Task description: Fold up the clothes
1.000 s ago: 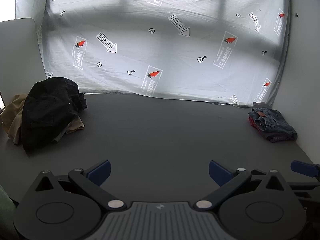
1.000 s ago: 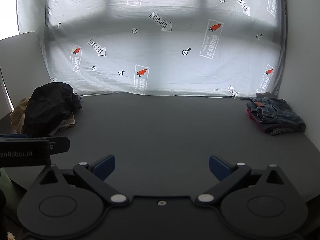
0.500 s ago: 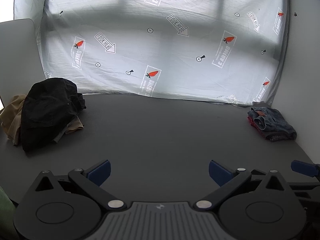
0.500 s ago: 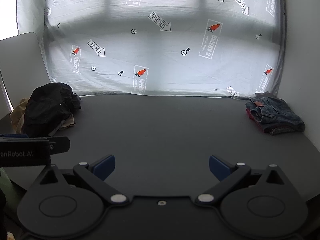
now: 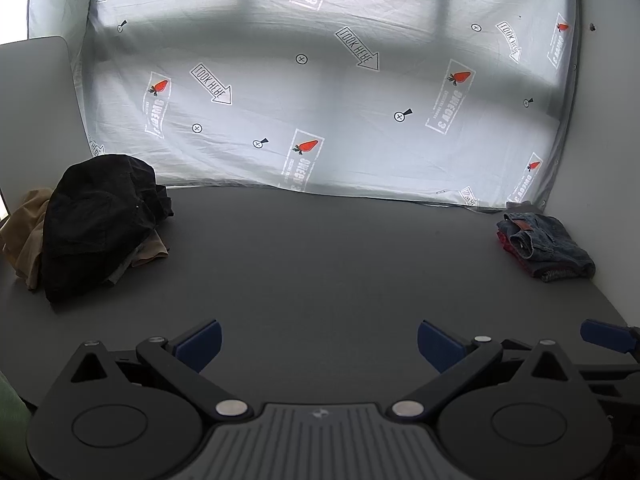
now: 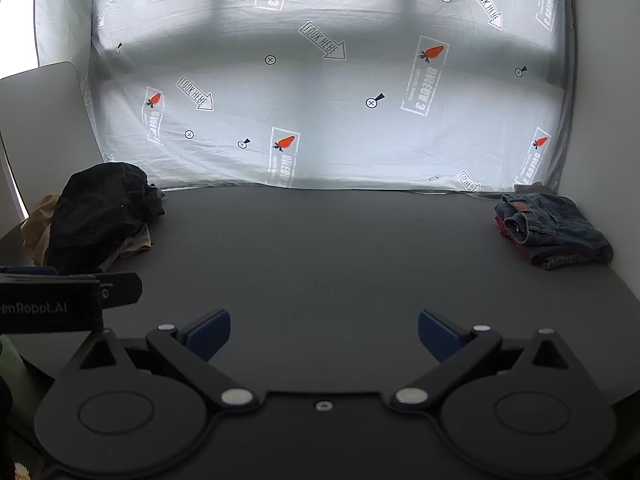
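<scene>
Left claw point(image 5: 318, 340) and right claw point(image 6: 324, 334) — level, spread, empty.

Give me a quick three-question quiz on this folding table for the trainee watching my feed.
1. True or false: the left gripper grips cloth.
2. What lies on top of the folded stack at the dark table's far right? A) blue denim garment B) white towel C) green sweater
3. Fill in: the crumpled black garment lies over a ____ coloured one.

Key: 1 false, both it and the right gripper are open and empty. 2 A, blue denim garment. 3 tan, the tan garment.
</scene>
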